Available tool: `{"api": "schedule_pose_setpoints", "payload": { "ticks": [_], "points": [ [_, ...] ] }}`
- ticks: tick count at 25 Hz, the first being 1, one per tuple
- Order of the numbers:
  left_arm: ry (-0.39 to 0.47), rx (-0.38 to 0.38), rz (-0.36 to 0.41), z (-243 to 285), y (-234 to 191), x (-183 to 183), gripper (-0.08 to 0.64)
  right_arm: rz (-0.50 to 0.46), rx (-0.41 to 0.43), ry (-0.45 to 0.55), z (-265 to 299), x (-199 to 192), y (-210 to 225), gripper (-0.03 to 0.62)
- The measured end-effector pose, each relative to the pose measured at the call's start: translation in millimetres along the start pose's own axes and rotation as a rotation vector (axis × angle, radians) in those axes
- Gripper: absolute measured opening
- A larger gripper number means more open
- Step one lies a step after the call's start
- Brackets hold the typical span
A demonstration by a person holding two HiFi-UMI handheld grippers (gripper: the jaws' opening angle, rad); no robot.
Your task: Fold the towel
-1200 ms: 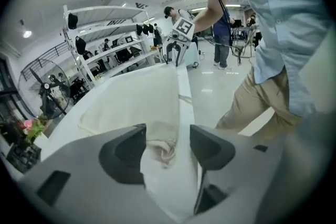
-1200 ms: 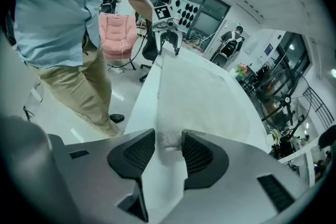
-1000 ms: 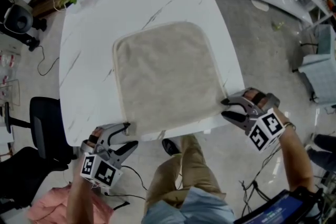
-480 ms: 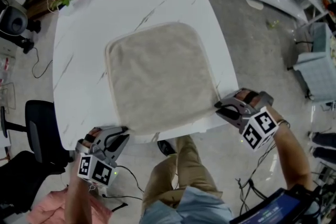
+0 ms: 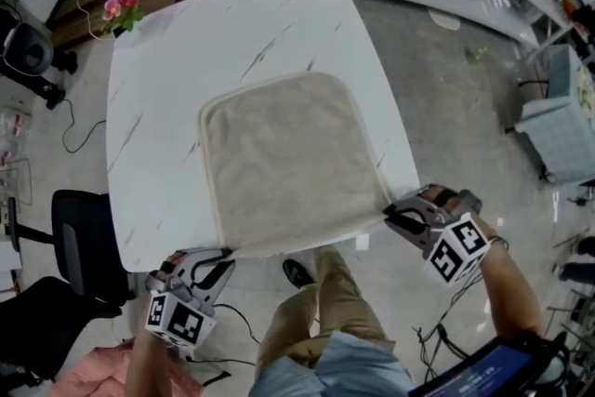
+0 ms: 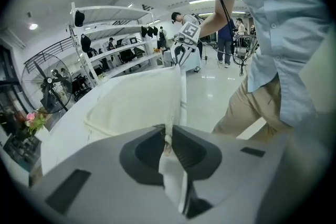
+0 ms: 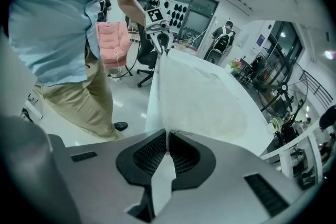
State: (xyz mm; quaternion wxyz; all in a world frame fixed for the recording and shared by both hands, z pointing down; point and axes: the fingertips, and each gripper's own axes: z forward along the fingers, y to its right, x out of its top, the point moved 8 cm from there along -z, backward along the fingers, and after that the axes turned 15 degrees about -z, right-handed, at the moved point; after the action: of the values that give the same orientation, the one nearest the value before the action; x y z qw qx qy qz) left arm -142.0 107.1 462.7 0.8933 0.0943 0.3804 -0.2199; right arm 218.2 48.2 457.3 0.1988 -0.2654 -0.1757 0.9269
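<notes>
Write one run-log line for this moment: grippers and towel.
left gripper: jaws closing on towel corner | right gripper: jaws closing on towel corner | towel: unfolded on table

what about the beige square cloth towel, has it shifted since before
Yes. The beige square cloth towel slid slightly toward the white marble table's near edge, covering the bare strip there.

No readable text, labels or signs

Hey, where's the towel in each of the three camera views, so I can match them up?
Head view: towel spread flat in the middle of the table.
Left gripper view: towel at centre, rising from bottom middle.
Right gripper view: towel at centre, rising from bottom middle, widening rightward.
Shared landmark: pink flowers beside one table corner.
</notes>
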Motion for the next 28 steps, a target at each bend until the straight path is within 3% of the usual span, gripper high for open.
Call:
{"api": "schedule_pose_setpoints", "payload": {
  "ticks": [8,12,20,28],
  "points": [
    [-0.047,-0.044,-0.028,-35.4,24.4,10.2,0.044,0.075,-0.005,0.030,-34.9,32.4,-5.9,0.034],
    [0.002,-0.034,-0.098,-53.2,14.3,26.4,0.044,0.111,-0.039,0.057,-54.8,42.9,8.3,0.034],
    [0.098,0.052,-0.196,-73.7,-46.2,74.1,0.044,0.204,-0.165,0.145,-65.9,34.9,77.7,0.034],
    [0.134,0.094,-0.297,-56.5,-130.6,103.0,0.044,0.314,-0.191,0.170,-50.0,1.1,156.3,0.034]
  ]
}}
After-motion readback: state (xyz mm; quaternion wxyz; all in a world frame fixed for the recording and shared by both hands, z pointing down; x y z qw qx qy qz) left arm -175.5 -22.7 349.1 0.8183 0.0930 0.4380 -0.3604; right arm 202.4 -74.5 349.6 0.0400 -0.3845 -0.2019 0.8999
